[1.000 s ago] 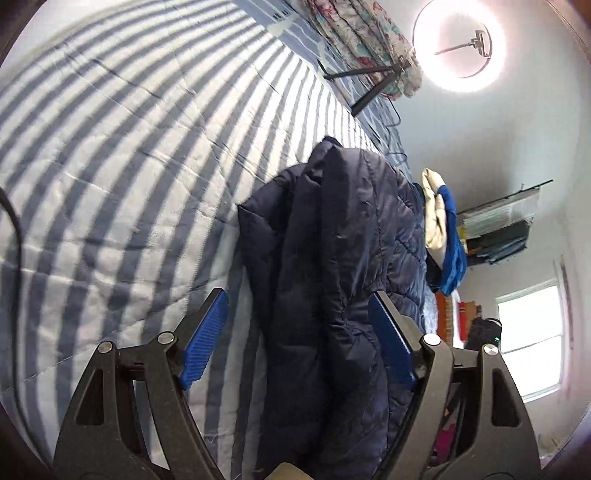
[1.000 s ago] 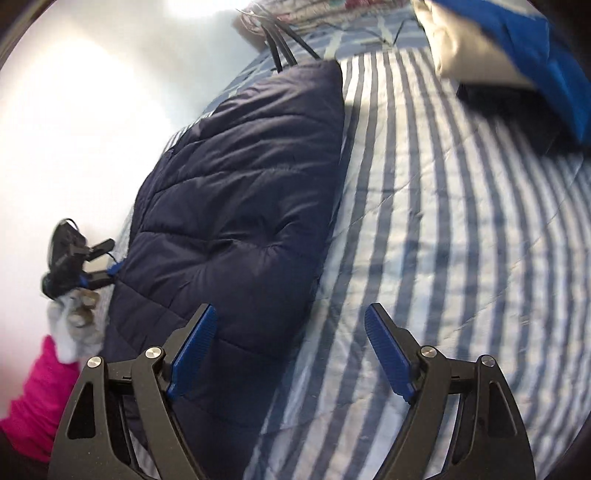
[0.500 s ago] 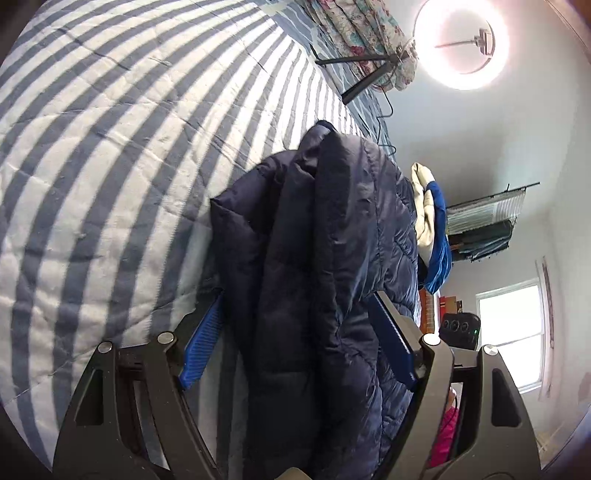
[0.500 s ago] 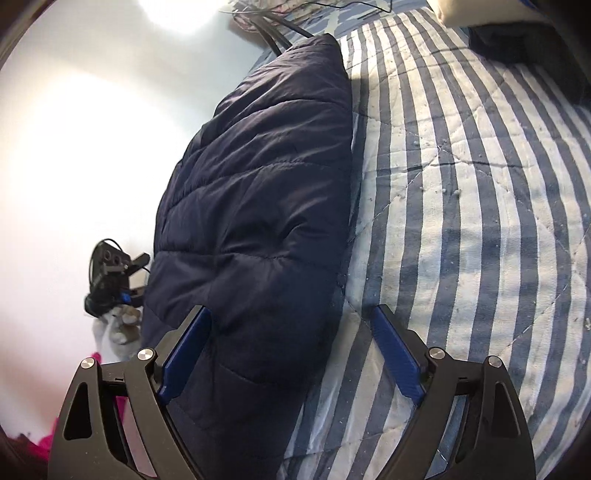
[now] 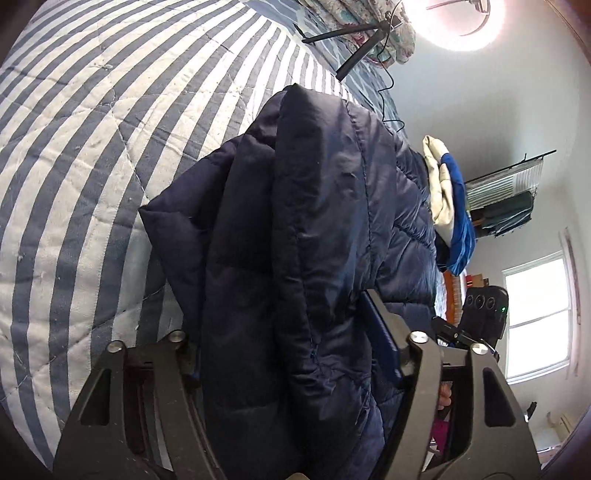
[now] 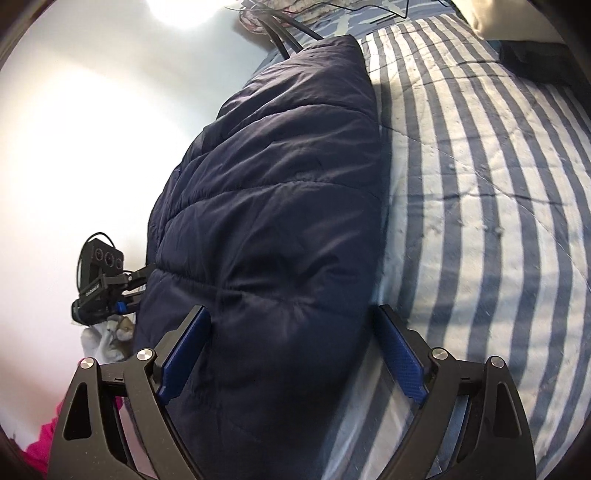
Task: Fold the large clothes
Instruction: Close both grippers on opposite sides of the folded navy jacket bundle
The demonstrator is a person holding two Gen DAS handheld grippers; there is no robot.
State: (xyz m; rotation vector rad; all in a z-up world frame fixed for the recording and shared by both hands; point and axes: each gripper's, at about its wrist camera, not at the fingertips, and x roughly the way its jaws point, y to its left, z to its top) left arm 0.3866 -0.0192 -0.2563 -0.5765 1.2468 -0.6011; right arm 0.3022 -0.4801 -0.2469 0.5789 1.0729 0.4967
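Observation:
A navy quilted jacket (image 5: 314, 203) lies bunched in a long fold on the striped bed quilt (image 5: 92, 147). My left gripper (image 5: 280, 325) is closing on one end of it. The thick fold fills the gap and bulges over both pads, hiding the left one. In the right wrist view the jacket (image 6: 277, 184) runs away from me along the bed's edge. My right gripper (image 6: 293, 314) stands wide open astride its near end, its blue pads (image 6: 402, 362) beside the cloth without squeezing it. The left gripper (image 6: 99, 284) shows at the jacket's far-left side.
A cream and blue garment (image 5: 450, 206) lies past the jacket. A ring light (image 5: 454, 22) on a black tripod (image 5: 351, 33) stands at the head of the bed. A bright window (image 5: 535, 314) is at right. Striped quilt (image 6: 480, 184) spreads right of the jacket.
Both grippers have moved in onto the jacket. The left jaws have narrowed around the thick fold. The right jaws have widened slightly and now straddle the jacket's near end.

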